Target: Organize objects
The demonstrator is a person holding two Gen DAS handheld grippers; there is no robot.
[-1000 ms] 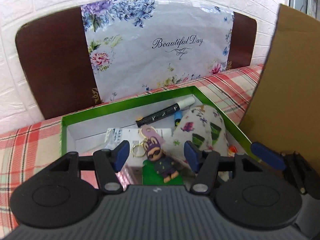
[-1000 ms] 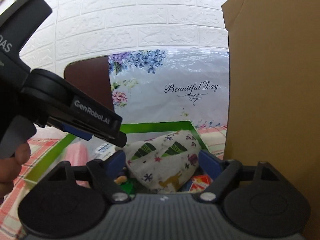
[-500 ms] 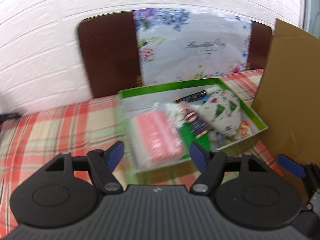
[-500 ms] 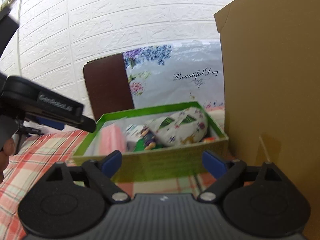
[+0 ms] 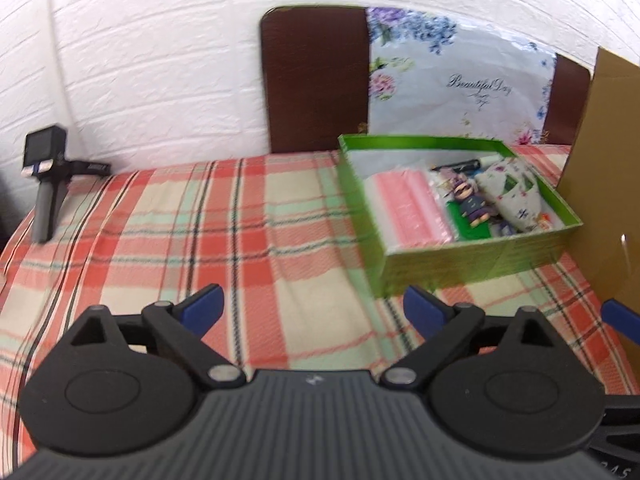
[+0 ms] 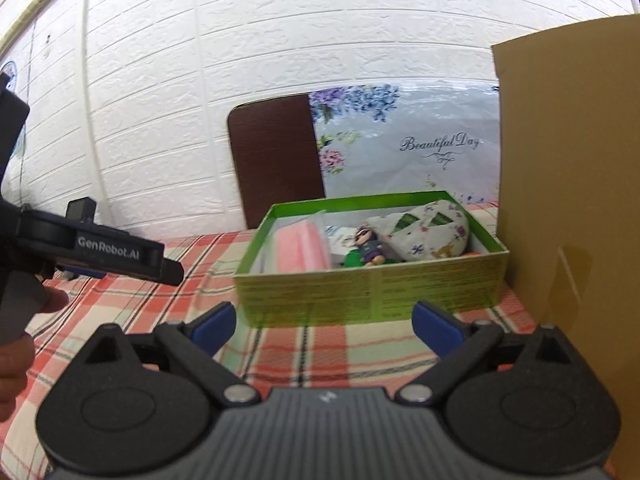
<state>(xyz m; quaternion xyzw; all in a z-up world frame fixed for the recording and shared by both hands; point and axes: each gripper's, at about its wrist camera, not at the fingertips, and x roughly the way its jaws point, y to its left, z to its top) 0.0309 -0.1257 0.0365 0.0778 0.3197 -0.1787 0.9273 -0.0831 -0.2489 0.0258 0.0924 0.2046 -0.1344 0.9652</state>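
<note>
Tongs, left: your left tongs (image 5: 310, 306) gape wide over the checked cloth; the jaws have just been spreading, and nothing lies between them.
Tongs, right: your right tongs (image 6: 324, 320) also stand wide apart with nothing between them, their jaws having just been spreading too, in front of the box's near wall.
Hand: one hand (image 6: 16, 344) grips the left tool's handle at the left edge of the right wrist view.
Box: one green box (image 5: 472, 258), lid off, sits on the table (image 5: 224, 224) toward its right side, just beside one upright cardboard sheet (image 6: 568, 168).
Inside the box: one pink zip bag (image 5: 404, 206) on the left; one purple doll keychain (image 5: 472, 204) in the middle; one white printed pouch (image 5: 516, 194) on the right; one black marker (image 5: 460, 166) along the far wall. Smaller bits in the near right corner are too blurred to count.
Behind the box: one brown board (image 5: 316, 80), part covered by one floral sheet (image 5: 460, 84) lettered "Beautiful Day", leans on the white brick wall.
Far left: one small camera on a stand (image 5: 46, 180) stands at the table's edge.
</note>
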